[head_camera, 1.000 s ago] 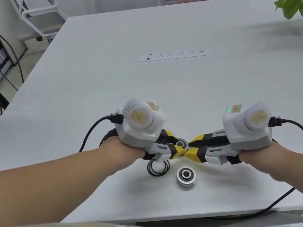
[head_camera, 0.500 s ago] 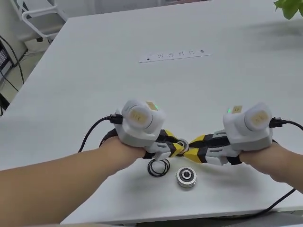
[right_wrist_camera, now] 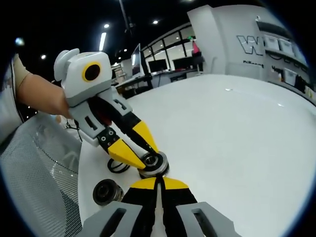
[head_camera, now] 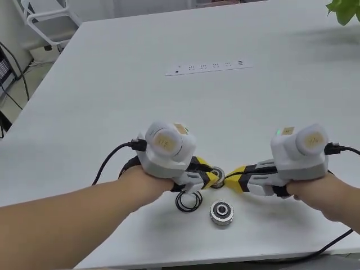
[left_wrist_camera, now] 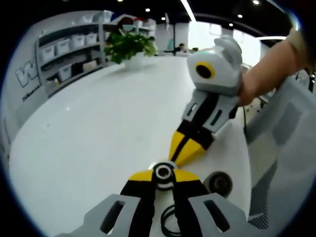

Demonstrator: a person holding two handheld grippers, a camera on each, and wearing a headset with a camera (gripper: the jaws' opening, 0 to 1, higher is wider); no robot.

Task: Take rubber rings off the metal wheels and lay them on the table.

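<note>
In the head view, we are holding the left gripper [head_camera: 209,178] clenched on a small silver metal wheel [head_camera: 217,175] just above the white table [head_camera: 112,84], while the right gripper [head_camera: 229,181] is pointing at that wheel from just beside it. Beneath the left gripper, thin black rubber rings [head_camera: 188,199] are lying on the table, with a second silver metal wheel [head_camera: 221,212] resting near them.

In the left gripper view, our yellow-tipped jaws are pinching the wheel [left_wrist_camera: 163,171] from both sides, and the right gripper [left_wrist_camera: 183,150] is facing it with its jaws pressed together.

In the right gripper view, our jaws are meeting with no gap, and the held wheel [right_wrist_camera: 154,163] is sitting just past them. We cannot tell whether they are touching it.
</note>
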